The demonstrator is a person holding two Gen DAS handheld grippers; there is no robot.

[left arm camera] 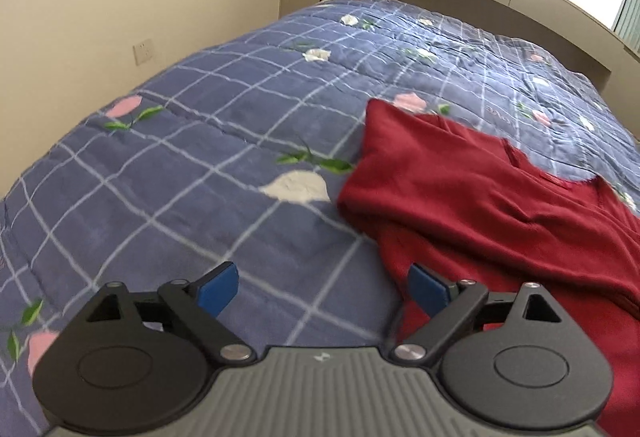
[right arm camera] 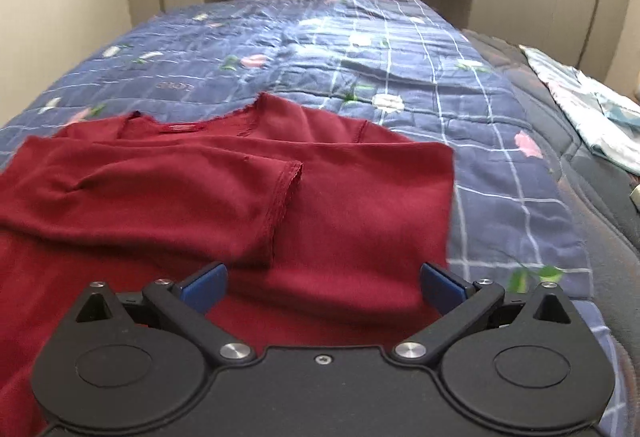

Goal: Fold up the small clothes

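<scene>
Blue quilt [left arm camera: 208,141] bears red shirt [right arm camera: 192,189] beyond both grippers' wide, empty fingers [right arm camera: 204,287].

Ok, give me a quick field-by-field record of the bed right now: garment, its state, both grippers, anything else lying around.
garment: dark red knit top, lying on the blue checked floral quilt
fold state: one sleeve folded across the body; neckline toward the headboard
left gripper: open, empty, over the quilt at the top's edge
right gripper: open, empty, above the top's lower part
other: pale patterned cloth at the bed's right side
</scene>
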